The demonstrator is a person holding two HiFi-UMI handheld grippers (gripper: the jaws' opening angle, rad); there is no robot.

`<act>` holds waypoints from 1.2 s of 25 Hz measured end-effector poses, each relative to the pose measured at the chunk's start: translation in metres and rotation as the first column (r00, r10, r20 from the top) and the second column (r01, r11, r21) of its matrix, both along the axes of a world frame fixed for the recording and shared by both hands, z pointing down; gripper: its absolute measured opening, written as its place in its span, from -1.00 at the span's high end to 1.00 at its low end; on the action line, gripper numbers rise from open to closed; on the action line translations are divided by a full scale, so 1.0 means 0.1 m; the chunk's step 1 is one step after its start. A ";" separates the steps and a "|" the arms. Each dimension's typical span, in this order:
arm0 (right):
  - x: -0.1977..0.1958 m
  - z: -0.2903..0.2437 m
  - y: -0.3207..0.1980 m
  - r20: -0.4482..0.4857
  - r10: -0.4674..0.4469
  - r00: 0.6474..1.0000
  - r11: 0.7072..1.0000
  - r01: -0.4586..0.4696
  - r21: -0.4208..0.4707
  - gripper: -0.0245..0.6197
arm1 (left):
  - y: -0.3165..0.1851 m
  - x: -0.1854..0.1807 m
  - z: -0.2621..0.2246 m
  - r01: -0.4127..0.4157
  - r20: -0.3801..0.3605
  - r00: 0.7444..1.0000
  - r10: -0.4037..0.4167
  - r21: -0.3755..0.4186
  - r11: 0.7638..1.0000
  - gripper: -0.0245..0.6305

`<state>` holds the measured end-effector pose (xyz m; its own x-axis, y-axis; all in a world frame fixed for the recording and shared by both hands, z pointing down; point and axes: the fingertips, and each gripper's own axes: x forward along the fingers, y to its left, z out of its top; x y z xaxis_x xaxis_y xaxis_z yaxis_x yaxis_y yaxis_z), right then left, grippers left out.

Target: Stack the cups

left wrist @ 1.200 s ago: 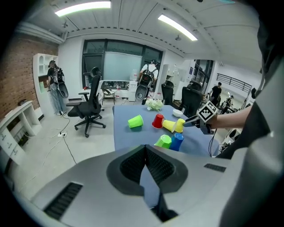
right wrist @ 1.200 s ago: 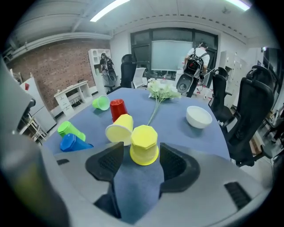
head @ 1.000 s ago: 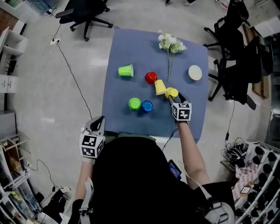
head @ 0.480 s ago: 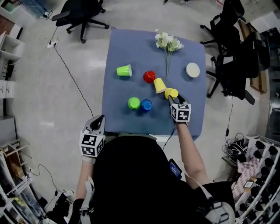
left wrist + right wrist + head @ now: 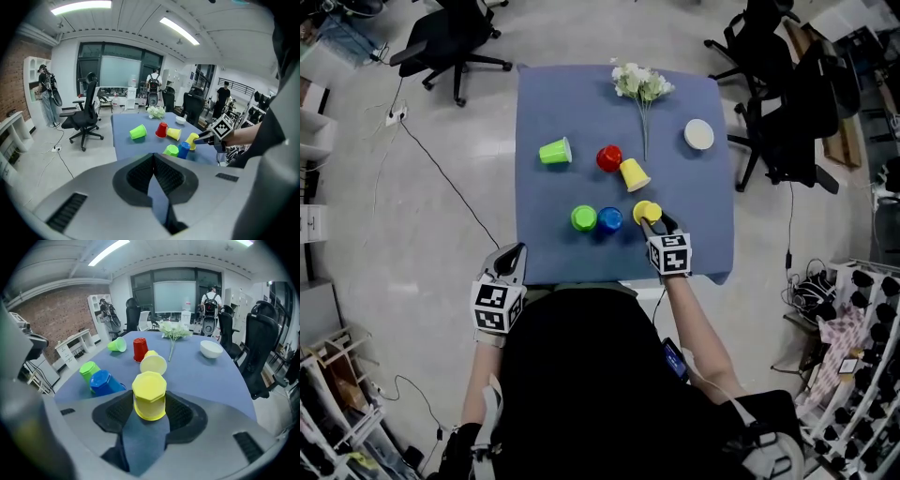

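Right tongs (image 5: 651, 222), just closed round a yellow cup (image 5: 149, 394) near the surface's (image 5: 562, 112) front edge, have bare room rightward; left tongs (image 5: 153, 171) pinched together.

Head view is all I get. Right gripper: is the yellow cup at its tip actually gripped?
Observer: Yes. In the right gripper view the upside-down yellow cup sits between the pads of the right gripper, whose jaws have just been closing on it.
Operator: And the other gripper?
Observer: The left gripper shows its jaws together in its own view, nothing between them.
Operator: Far right, white: plate or bowl?
Observer: A bowl; the right gripper view shows its raised sides.
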<state>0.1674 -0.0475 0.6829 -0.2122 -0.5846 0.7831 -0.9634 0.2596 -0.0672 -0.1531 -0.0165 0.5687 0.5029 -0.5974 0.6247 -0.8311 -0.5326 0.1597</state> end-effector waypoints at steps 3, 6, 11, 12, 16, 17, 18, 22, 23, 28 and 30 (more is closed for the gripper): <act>-0.09 0.03 0.10 0.009 0.003 1.000 1.000 -0.003 -0.007 0.23 | 0.00 0.00 -0.01 -0.019 0.001 1.000 0.019 0.004 1.000 0.89; -0.17 0.07 0.18 0.018 -0.011 1.000 1.000 0.011 -0.013 0.23 | 0.00 -0.01 -0.02 -0.031 0.004 1.000 0.031 0.008 0.999 0.89; -0.26 0.16 0.27 0.008 -0.026 1.000 0.999 0.026 -0.030 0.23 | -0.02 -0.06 -0.03 -0.032 -0.002 0.999 0.032 0.015 0.999 0.89; -0.29 0.16 0.28 0.007 -0.031 1.000 0.999 0.031 -0.029 0.23 | -0.02 -0.08 -0.03 -0.030 -0.003 1.000 0.030 0.016 0.999 0.89; -0.34 0.14 0.28 0.007 -0.047 0.999 0.998 0.047 -0.027 0.22 | -0.02 -0.11 -0.03 -0.027 -0.005 1.000 0.027 0.012 1.000 0.89; -0.35 0.14 0.28 0.002 -0.057 0.998 0.998 0.057 -0.028 0.22 | -0.02 -0.11 -0.02 -0.028 -0.005 1.000 0.028 0.010 1.000 0.89; -0.36 0.13 0.29 -0.005 -0.069 0.998 0.997 0.069 -0.028 0.22 | -0.02 -0.10 -0.02 -0.029 -0.005 1.000 0.029 0.008 1.000 0.89; -0.35 0.03 0.31 0.022 -0.075 0.997 0.997 0.075 -0.013 0.14 | -0.03 -0.06 0.01 -0.029 -0.013 0.999 0.029 0.003 1.000 0.89; -0.34 -0.02 0.31 0.038 -0.070 0.997 0.998 0.070 -0.002 0.13 | -0.04 -0.05 0.01 -0.028 -0.017 0.999 0.028 0.003 1.000 0.89; -0.23 -0.40 0.18 0.064 -0.070 0.995 0.993 0.063 0.102 0.13 | -0.03 0.00 0.03 -0.020 -0.021 1.000 0.019 -0.003 1.000 0.89; -0.15 -0.50 0.08 0.054 -0.071 0.996 0.990 0.063 0.129 0.14 | -0.03 0.02 0.04 -0.009 -0.020 1.000 0.009 -0.006 1.000 0.89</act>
